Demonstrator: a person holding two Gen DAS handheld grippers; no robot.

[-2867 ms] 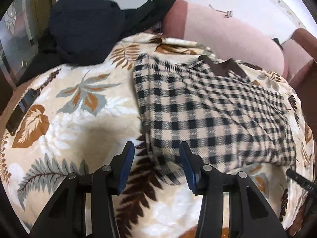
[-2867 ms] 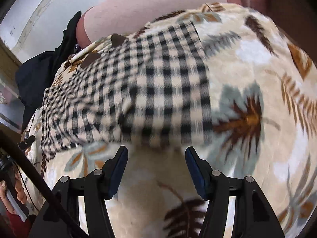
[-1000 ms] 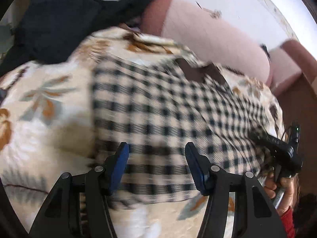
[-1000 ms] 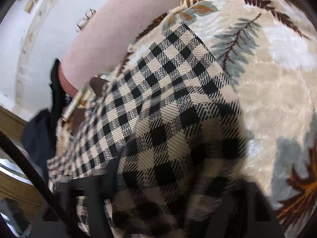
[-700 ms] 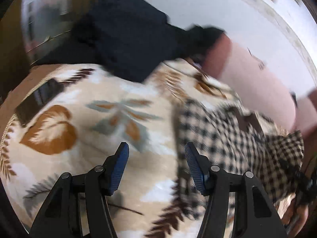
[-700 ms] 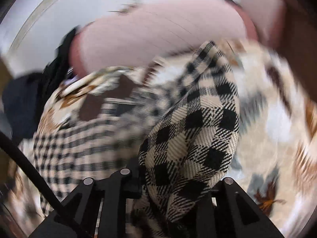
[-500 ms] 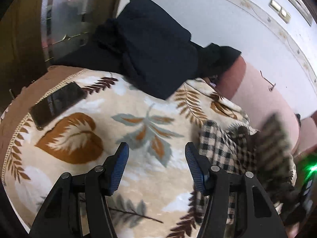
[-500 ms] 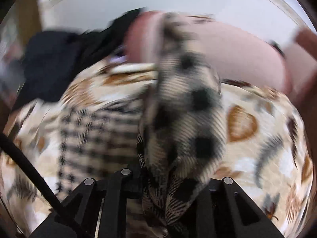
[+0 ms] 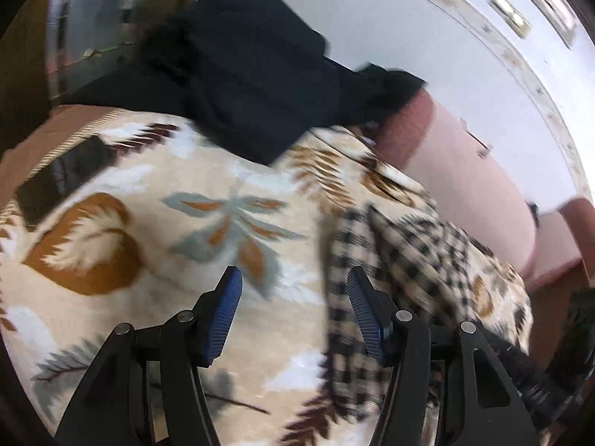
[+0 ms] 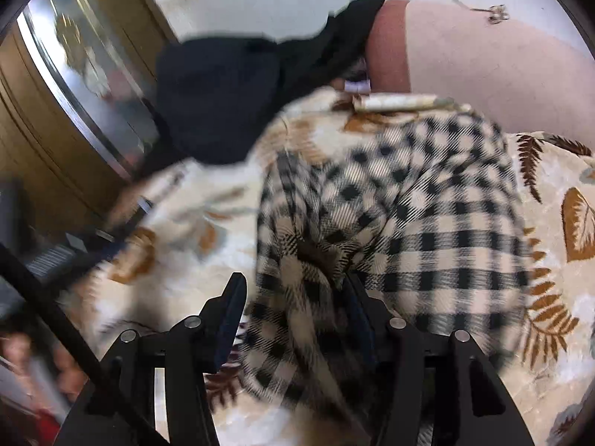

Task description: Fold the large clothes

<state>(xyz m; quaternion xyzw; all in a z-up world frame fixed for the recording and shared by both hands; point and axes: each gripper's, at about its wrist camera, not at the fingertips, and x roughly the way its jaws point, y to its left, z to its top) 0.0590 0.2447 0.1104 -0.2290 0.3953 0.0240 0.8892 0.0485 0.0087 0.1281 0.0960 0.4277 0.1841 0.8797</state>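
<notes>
Your left claw [image 9: 293, 310] hangs released above the cream fleece blanket with brown and grey leaf prints [image 9: 156, 252], its blue-padded fingers [image 9: 226, 308] spread wide with nothing between them. The black-and-cream checked flannel garment [image 9: 405, 256] lies bunched just beside that claw's right finger, toward the blanket's right side and short of its far edge. In the right wrist view, your right claw [image 10: 293, 312] stands parted, with a gathered ridge of the checked garment [image 10: 427, 223] lying between its fingers; motion blur hides whether the pads actually press the cloth. From there the garment spreads in a rumpled heap over the middle of the blanket [image 10: 554, 260]. A pile of dark navy clothing [image 9: 253, 74] sits at the blanket's far edge, draped against a pink upholstered sofa back [image 9: 479, 186]. A black rectangular phone [image 9: 63, 182] lies flat near the blanket's far left corner, well apart from the garment.
</notes>
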